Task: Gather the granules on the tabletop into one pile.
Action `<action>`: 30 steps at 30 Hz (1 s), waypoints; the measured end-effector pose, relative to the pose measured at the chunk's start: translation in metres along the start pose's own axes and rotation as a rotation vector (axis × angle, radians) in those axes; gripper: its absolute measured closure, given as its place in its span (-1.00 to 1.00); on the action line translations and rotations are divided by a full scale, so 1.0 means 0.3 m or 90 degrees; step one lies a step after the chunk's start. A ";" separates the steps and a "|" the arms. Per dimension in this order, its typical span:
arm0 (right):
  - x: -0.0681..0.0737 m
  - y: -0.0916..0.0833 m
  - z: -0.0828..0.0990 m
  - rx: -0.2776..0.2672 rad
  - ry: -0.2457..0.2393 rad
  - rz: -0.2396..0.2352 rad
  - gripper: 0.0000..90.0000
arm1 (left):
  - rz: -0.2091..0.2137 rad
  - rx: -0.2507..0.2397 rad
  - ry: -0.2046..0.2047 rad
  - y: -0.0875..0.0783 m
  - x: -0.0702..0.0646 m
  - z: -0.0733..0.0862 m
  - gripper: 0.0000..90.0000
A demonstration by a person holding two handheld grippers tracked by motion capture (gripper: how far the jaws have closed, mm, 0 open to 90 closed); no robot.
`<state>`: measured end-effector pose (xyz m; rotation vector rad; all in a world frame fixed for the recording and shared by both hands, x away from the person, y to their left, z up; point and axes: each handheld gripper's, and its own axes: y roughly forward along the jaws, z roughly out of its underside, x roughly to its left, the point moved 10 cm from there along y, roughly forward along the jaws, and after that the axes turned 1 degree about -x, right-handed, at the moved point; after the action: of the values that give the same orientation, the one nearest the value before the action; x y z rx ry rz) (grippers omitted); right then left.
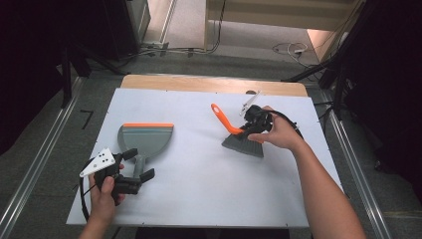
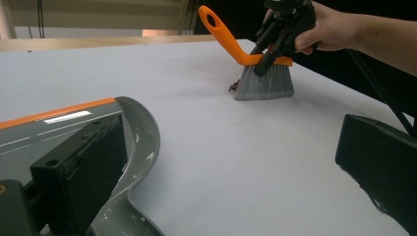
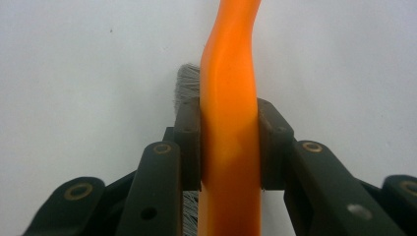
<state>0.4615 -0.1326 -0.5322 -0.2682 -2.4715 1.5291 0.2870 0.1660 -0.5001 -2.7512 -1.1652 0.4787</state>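
Here, the right gripper (image 1: pixel 255 121) clamps the hand brush (image 1: pixel 238 135) bristles-down on the table, while the left gripper (image 1: pixel 133 169) straddles the dustpan (image 1: pixel 144 141) handle, jaws apart; closing on it seems next.

Brush (image 1: pixel 238 130): orange handle, grey bristles. Dustpan (image 1: pixel 145 141): grey, orange lip.

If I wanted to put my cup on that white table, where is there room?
Bare room lies between the dustpan and the brush, and along the far edge of the table. It is crowded around the left gripper at the dustpan's handle and the right gripper clamping the brush.
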 end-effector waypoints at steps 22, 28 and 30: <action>0.029 -0.095 -0.027 -0.063 0.040 0.008 0.50 | 0.001 0.000 0.001 0.001 0.001 0.000 -1.00; 0.025 -0.123 -0.022 -0.070 0.045 0.022 0.50 | 0.002 0.002 0.005 0.003 0.000 0.001 -1.00; 0.028 -0.129 -0.022 -0.074 0.047 0.026 0.50 | 0.002 0.002 0.005 0.003 0.000 0.001 -1.00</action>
<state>0.4539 -0.1418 -0.4939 -0.3903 -2.5147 1.3662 0.2874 0.1653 -0.5006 -2.7498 -1.1580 0.4693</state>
